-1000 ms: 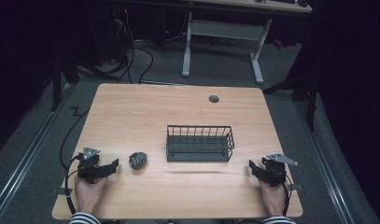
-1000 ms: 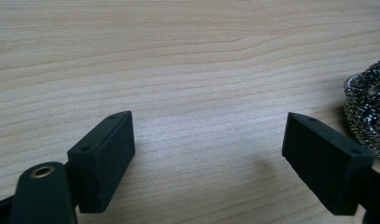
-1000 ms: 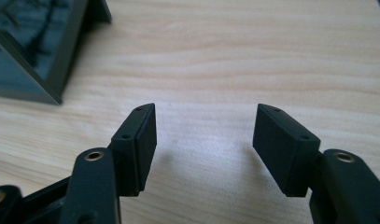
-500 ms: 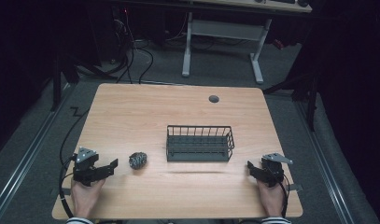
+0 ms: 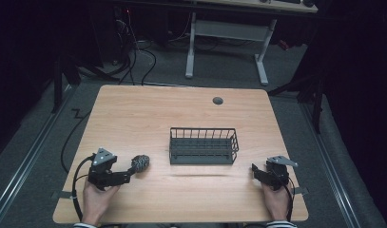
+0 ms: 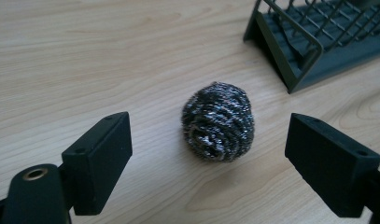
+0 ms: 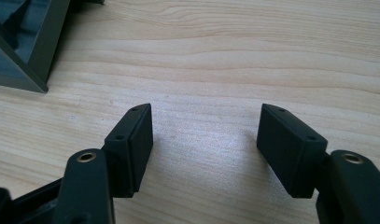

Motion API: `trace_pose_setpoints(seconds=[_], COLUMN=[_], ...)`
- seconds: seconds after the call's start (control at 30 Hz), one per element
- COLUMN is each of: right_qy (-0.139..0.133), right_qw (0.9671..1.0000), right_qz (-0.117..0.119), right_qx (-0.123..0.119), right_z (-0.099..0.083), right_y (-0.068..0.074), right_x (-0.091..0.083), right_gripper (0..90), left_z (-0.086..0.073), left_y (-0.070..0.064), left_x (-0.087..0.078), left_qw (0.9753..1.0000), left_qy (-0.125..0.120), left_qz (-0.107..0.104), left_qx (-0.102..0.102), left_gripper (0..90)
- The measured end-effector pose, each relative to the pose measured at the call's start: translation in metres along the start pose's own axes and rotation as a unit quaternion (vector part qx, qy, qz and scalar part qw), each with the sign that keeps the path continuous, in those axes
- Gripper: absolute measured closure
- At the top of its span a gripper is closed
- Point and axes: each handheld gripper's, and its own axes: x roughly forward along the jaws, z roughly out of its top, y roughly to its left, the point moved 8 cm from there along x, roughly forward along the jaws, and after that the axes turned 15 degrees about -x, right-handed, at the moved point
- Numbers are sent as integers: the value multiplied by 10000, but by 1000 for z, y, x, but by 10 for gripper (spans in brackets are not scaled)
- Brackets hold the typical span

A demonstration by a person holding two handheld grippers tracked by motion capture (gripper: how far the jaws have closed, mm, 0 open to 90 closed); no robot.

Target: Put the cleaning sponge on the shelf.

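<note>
Your left gripper point(image 6: 211, 154) stands wide open with the steel scourer point(image 6: 218, 121) lying on the table point(image 5: 181, 118) between its jaws, touching neither. The wire basket point(image 5: 203, 146) sits at two o'clock from the scourer, close by. Your right gripper point(image 7: 206, 140) is also spread open over bare wood, holding nothing, with the basket's corner at its ten o'clock.

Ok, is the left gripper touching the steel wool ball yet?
Apart. The left gripper view shows bare table between the steel wool ball and both open jaws of the left gripper.
</note>
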Motion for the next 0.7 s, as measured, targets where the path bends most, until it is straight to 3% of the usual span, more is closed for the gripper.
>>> trace_pose_setpoints(seconds=[0.1, 0.17, 0.33, 0.7], right_qy=[4, 2, 0, -6], right_qw=[10000, 10000, 10000, 10000], right_qz=[1, 6, 12, 31], right_qx=[13, 17, 12, -8], right_z=[0, 0, 0, 0], right_y=[0, 0, 0, 1], right_x=[0, 0, 0, 0], right_gripper=[363, 363, 362, 361], left_z=[0, 0, -2, -10], left_y=[-5, -7, -7, -8], left_x=[13, 22, 39, 49], left_qw=[9999, 9997, 9990, 9980], left_qy=[142, 176, 326, 532], left_qz=[-5, 123, 232, 203], left_qx=[41, 150, 187, 260], left_gripper=[153, 156, 185, 382])
